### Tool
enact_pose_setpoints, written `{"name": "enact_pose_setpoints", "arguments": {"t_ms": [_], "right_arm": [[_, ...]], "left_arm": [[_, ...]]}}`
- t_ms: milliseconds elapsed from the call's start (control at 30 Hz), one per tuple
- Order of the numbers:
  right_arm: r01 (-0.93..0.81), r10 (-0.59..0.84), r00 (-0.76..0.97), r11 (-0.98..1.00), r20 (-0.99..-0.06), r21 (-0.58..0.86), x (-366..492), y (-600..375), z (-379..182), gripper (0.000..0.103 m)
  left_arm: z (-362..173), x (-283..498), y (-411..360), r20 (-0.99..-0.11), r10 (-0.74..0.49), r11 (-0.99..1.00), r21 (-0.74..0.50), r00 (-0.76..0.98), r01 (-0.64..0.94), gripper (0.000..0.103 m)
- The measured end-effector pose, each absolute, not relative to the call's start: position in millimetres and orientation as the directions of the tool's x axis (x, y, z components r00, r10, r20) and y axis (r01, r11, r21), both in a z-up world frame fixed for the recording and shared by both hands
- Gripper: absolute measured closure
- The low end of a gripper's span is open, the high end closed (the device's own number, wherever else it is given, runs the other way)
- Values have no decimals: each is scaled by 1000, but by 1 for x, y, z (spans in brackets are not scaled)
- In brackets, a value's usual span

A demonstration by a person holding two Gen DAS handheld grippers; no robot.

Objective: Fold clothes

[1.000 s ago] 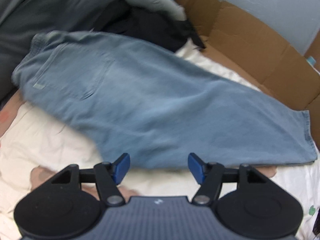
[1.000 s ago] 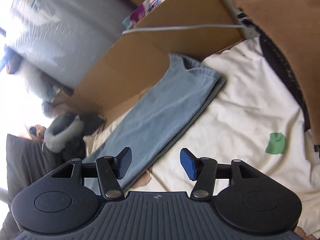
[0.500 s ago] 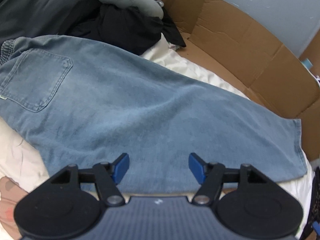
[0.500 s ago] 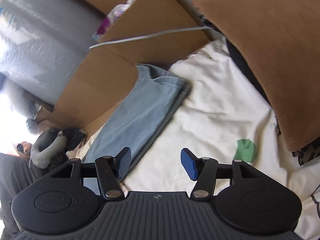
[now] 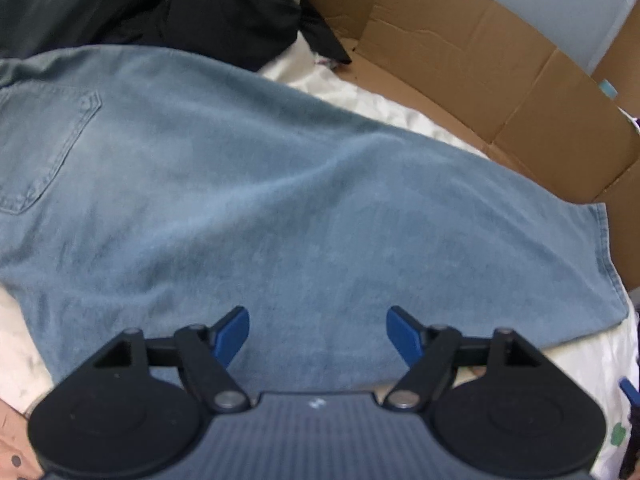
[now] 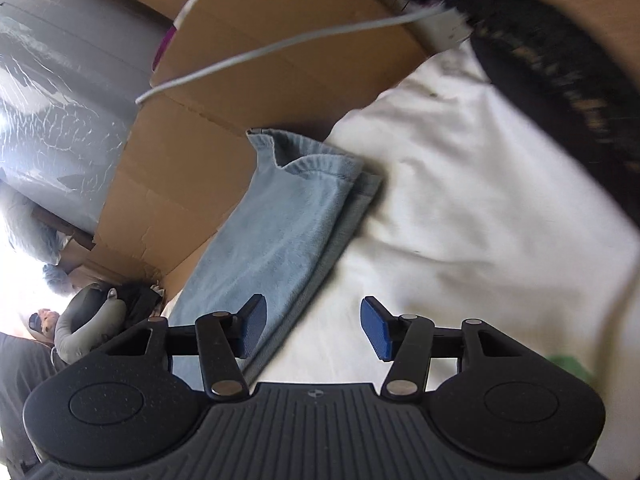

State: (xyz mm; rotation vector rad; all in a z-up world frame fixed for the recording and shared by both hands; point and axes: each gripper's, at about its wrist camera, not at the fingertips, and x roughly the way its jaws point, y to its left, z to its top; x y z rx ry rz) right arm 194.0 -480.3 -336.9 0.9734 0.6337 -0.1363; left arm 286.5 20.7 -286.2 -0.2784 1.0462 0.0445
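Your left tool (image 5: pixel 318 332) hangs low over the middle of a pair of light blue jeans (image 5: pixel 280 208). Its jaws are opening, wide apart, with nothing gripped; denim lies beneath the blue pads (image 5: pixel 230 334) but is not pinched. The jeans lie doubled, leg on leg, across a cream bedsheet (image 6: pixel 480 208), waist and back pocket (image 5: pixel 44 152) to the left, hems (image 6: pixel 320 168) to the right.

Your right tool (image 6: pixel 314 330) sits over the long near edge of the legs. Its jaws are closing, still parted, holding nothing; the left pad overlaps the denim edge, the right pad is over sheet.

Risks: if you close now, you may catch only the top layer, so the legs slide apart. You may also pinch the loose sheet along with the denim. The far hem curls upward and could crease when lifted. A white cable (image 6: pixel 260 52) hangs above the brown cardboard (image 5: pixel 500 80) on the far side and could snag.

The denim looks heavy, soft and faintly brushed, with stitched seams. The sheet is thin and rumpled. The cardboard is stiff, creased and flat.
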Motion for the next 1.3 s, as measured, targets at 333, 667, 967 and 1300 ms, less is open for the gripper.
{"name": "enact_pose_setpoints", "arguments": {"t_ms": [333, 667, 967, 1300], "right_arm": [[421, 101, 809, 589, -579, 690, 235, -490, -340, 49], [451, 94, 837, 441, -539, 776, 244, -512, -369, 49], [462, 109, 842, 361, -529, 810, 246, -524, -375, 89], [433, 139, 866, 273, -480, 859, 238, -523, -383, 87]], "left_arm": [[-285, 283, 55, -855, -82, 954, -216, 511, -208, 25], [-293, 292, 59, -857, -116, 949, -245, 503, -197, 25], [-299, 288, 64, -857, -147, 932, -287, 493, -222, 25], [-290, 257, 75, -850, -171, 914, -326, 498, -243, 25]]}}
